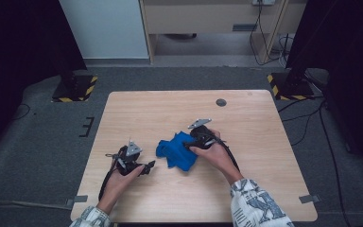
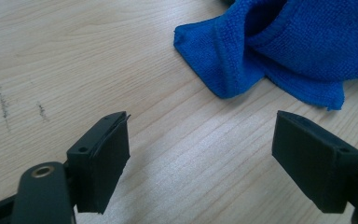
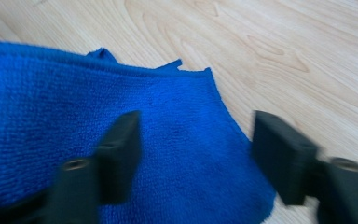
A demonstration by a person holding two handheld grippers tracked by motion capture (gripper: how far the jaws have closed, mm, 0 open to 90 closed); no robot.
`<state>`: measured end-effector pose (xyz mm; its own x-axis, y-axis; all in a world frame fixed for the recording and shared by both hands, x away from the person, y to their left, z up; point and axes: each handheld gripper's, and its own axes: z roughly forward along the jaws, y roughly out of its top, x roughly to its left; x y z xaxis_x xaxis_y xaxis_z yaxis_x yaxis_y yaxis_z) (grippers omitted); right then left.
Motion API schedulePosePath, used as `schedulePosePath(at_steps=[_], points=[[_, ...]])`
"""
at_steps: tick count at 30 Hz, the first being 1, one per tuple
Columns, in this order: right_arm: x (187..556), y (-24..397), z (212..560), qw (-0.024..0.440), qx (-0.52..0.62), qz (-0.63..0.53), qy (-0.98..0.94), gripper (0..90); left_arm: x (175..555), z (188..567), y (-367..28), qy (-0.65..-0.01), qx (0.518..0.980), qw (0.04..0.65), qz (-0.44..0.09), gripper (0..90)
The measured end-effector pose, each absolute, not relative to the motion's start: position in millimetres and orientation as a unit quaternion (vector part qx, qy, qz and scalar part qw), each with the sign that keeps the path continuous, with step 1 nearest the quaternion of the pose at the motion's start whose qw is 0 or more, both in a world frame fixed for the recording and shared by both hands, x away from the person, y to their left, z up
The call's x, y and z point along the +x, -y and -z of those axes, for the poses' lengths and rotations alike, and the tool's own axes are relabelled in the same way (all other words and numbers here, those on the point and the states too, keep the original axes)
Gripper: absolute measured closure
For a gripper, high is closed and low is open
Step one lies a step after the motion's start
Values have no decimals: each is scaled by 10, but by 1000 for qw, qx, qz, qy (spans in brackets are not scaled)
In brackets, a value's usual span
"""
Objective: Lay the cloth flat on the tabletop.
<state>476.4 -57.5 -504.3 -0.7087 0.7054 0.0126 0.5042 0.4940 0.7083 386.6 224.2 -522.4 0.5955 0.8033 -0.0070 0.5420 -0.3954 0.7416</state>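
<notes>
A crumpled blue microfibre cloth (image 1: 176,150) lies bunched on the light wooden tabletop (image 1: 246,123), a little toward the person's side of its middle, with folds rising in it and hemmed corners sticking out at its edges. The right gripper (image 1: 192,143), a black tool with a grey three-cornered plate on top, is held in the person's right hand (image 1: 216,153) and sits at the right-hand side of the cloth in the high view, its front end over the fabric. In the right gripper view, which is blurred, its two black jaws stand spread apart above the blue cloth (image 3: 121,140): one is over the fabric, the other near the cloth's edge where the bare wood begins, and nothing is pinched between them, so this gripper is released. The left gripper (image 1: 150,165), also black with a grey plate, lies low in the person's left hand (image 1: 118,182) and points toward the cloth from the left, just beside it but apart from it. In the left gripper view its jaws are likewise spread wide with bare wood grain between them, and the nearest folded corner of the blue cloth (image 2: 270,51) lies ahead of them, untouched. Both sleeves (image 1: 257,205) bear a pale printed pattern. A small round dark grommet (image 1: 221,102) sits near the tabletop's far edge.
</notes>
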Motion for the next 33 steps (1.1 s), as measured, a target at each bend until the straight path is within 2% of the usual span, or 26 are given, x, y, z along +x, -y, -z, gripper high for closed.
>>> schedulePosePath(at_steps=[3, 5, 6, 7, 11, 12, 13, 15, 17, 24, 33], points=[[4764, 559, 5119, 123, 351, -341, -863, 317, 3858, 5211, -2213, -408, 816, 369, -180, 187], [4760, 563, 5133, 117, 350, -339, -865, 438, 3857, 5210, -2209, -408, 816, 369, -179, 187], [4760, 563, 5133, 117, 350, -339, -865, 438, 3856, 5210, -2204, -407, 816, 370, -179, 187], [4752, 572, 5138, 113, 347, -342, -866, 560, 3856, 5212, -2193, -406, 816, 371, -177, 187], [4716, 588, 5139, 107, 342, -345, -867, 744, 3849, 5206, -2171, -403, 817, 374, -175, 188], [4716, 588, 5139, 107, 342, -345, -867, 744, 3849, 5206, -2171, -403, 817, 374, -175, 189], [4700, 583, 5151, 102, 343, -341, -869, 816, 3839, 5202, -2147, -400, 818, 375, -173, 192], [4695, 582, 5159, 101, 342, -337, -871, 836, 3830, 5199, -2125, -398, 819, 376, -172, 198], [4683, 581, 5179, 99, 343, -337, -871, 900, 3808, 5198, -2062, -391, 822, 380, -167, 199], [4666, 581, 5194, 102, 351, -337, -868, 900, 3760, 5205, -1899, -373, 829, 387, -153, 202], [4634, 547, 5202, 108, 358, -337, -864, 885, 3733, 5241, -1765, -358, 837, 391, -136, 276]])
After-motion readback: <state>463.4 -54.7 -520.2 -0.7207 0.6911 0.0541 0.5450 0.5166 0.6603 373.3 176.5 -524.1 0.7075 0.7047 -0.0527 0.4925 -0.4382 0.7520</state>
